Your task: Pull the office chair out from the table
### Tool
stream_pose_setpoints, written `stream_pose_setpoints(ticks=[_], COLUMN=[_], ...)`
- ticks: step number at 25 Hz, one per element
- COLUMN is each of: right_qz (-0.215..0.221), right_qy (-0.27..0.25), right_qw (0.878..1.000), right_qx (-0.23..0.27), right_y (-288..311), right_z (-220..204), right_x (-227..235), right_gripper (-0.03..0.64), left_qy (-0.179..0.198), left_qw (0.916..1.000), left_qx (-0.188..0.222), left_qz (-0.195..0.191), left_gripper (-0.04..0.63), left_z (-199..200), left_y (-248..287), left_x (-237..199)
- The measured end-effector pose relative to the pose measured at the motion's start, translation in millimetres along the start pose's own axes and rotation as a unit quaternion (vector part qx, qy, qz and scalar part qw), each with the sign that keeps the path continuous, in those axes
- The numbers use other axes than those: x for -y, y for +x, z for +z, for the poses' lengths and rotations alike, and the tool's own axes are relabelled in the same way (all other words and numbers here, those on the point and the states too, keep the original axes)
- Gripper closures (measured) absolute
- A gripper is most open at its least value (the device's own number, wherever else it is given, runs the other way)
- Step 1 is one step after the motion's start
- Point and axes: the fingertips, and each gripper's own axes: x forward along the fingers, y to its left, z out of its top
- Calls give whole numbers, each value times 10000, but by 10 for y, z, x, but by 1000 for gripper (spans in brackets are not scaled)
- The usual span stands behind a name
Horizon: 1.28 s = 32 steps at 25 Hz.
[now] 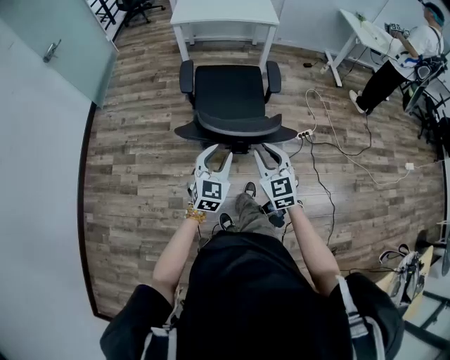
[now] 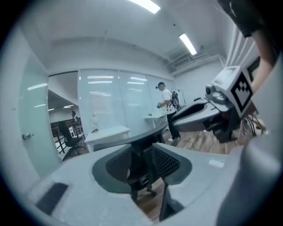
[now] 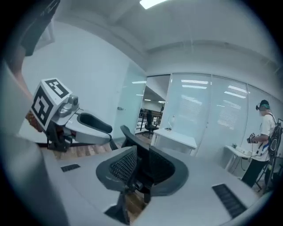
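The left hand-held gripper (image 1: 216,153) and the right hand-held gripper (image 1: 271,152) are held side by side. Each has its jaws spread and pinches nothing. Their tips are just behind the backrest of the office chair (image 1: 228,91). The chair stands on the wooden floor (image 1: 140,155), its seat facing the white table (image 1: 225,13) beyond.

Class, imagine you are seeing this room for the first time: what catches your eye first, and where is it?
A black chair stands mid-floor, facing the white table at the top of the head view. Just behind its backrest are the left gripper and right gripper, fingers apart and not gripping it. A person stands at a desk at the upper right.
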Motion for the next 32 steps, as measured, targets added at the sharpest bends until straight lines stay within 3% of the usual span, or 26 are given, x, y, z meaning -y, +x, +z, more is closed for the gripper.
stream_pose_setpoints(ticks=[3, 11, 14, 19, 24, 32], right_qz=[26, -253, -378, -462, -268, -390], right_qy=[320, 1, -104, -124, -205, -44], right_qw=[9985, 9907, 9875, 9842, 9872, 9891], right_qx=[452, 1340, 1528, 1703, 1560, 1419], right_y=[-88, -420, -530, -602, -636, -681], right_z=[328, 913, 1086, 1233, 1150, 1011], right_x=[-171, -330, -297, -263, -371, -299], right_gripper=[554, 603, 607, 611, 612, 612], left_qy=[-493, -334, -324, -360, -467, -411], left_qw=[9965, 9835, 9803, 9795, 9787, 9804], left_qx=[647, 1524, 1643, 1763, 1813, 1768], left_qz=[192, 912, 1044, 905, 841, 761], left_gripper=[461, 549, 557, 557, 557, 557], left_z=[380, 985, 1129, 1293, 1313, 1293], left_y=[-163, -687, -778, -798, -756, -738], left_x=[-27, -192, -227, -136, -74, -7])
